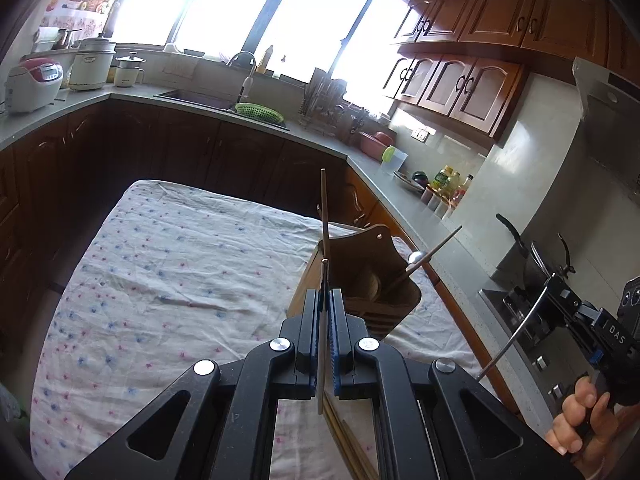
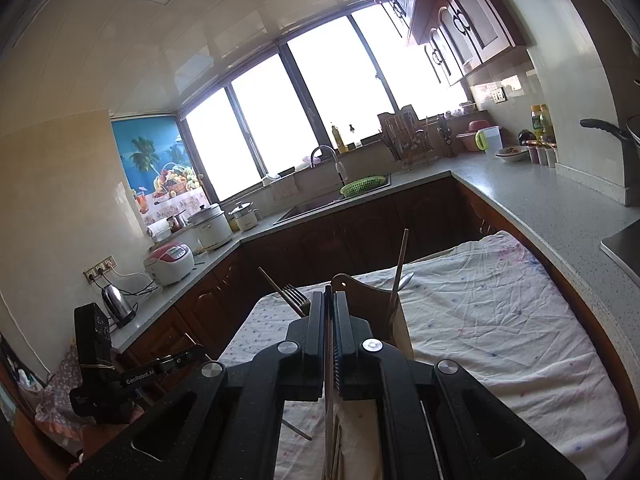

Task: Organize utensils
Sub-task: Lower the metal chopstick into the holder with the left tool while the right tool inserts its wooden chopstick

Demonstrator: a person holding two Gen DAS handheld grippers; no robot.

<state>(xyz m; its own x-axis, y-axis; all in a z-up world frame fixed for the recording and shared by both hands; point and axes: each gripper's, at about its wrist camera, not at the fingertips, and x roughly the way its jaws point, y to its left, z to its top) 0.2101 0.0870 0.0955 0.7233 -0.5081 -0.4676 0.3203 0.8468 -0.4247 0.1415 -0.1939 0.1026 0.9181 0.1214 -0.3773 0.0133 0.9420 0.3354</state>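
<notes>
My left gripper (image 1: 325, 292) is shut on a thin pale chopstick (image 1: 321, 364) that runs up between its blue pads. Just ahead stands the wooden utensil holder (image 1: 372, 248). It holds a leaning chopstick (image 1: 432, 248), a spoon (image 1: 416, 257) and an upright stick (image 1: 325, 204). My right gripper (image 2: 329, 294) is shut on a thin metal utensil handle (image 2: 328, 392); its head is hidden. The same handle (image 1: 512, 332) juts from the right gripper (image 1: 554, 282) off to the right in the left wrist view. Behind that gripper's fingers are the holder (image 2: 400, 332) and a fork (image 2: 294, 294).
Several loose chopsticks (image 1: 344, 440) lie on the flowered tablecloth (image 1: 160, 260) under the grippers. Dark cabinets and a grey counter (image 1: 400, 184) wrap around the table. A stove with a pot (image 1: 536, 264) is on the right. A hand (image 1: 580, 412) grips the right tool.
</notes>
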